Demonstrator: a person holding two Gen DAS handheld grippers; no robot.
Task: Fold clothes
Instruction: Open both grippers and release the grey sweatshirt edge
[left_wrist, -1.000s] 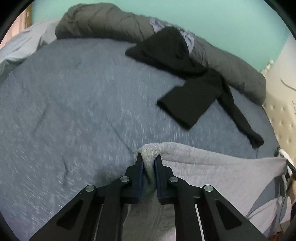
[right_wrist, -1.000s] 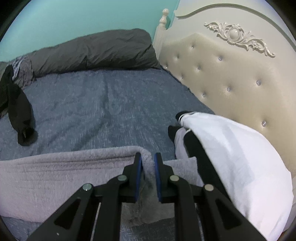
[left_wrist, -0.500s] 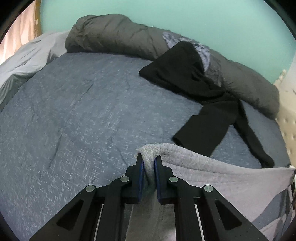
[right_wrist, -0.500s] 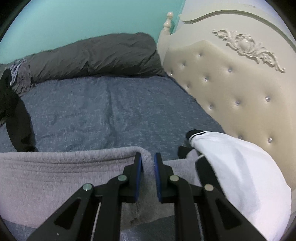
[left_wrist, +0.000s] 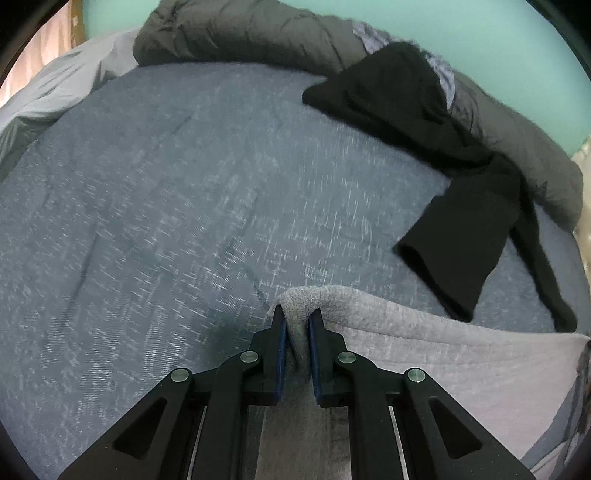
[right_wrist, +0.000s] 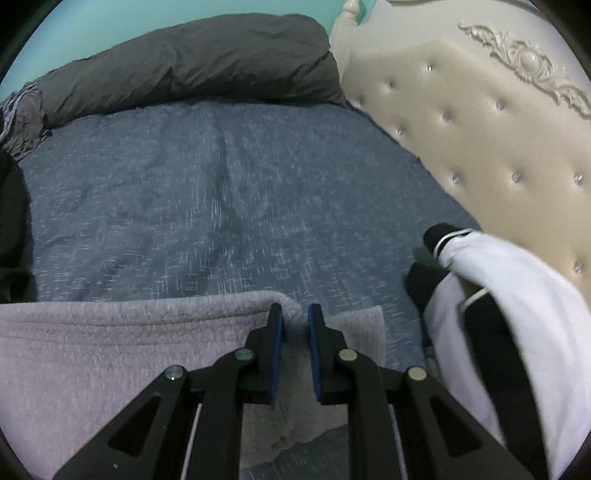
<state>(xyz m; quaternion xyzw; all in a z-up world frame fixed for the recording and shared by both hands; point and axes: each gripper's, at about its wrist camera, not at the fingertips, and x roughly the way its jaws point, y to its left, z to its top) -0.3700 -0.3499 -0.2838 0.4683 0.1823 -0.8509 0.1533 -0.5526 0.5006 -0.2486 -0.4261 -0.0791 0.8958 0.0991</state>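
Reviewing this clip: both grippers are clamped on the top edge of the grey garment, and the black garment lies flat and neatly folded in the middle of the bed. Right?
Not quite. The black garment is not folded: the left wrist view shows it sprawled, partly draped over the dark rolled duvet at the bed's far side. The rest holds: the left gripper and right gripper each pinch the grey garment edge.

We saw a bed covered with a blue-grey heathered spread. Along its far edge, against the teal wall, lay a long dark grey rolled duvet. A black garment sprawled across the spread, its upper part resting up on the duvet. Near the cream tufted headboard lay a white garment with black trim. A light grey fleecy garment stretched across the near side; we could not tell how much of it rested on the spread.
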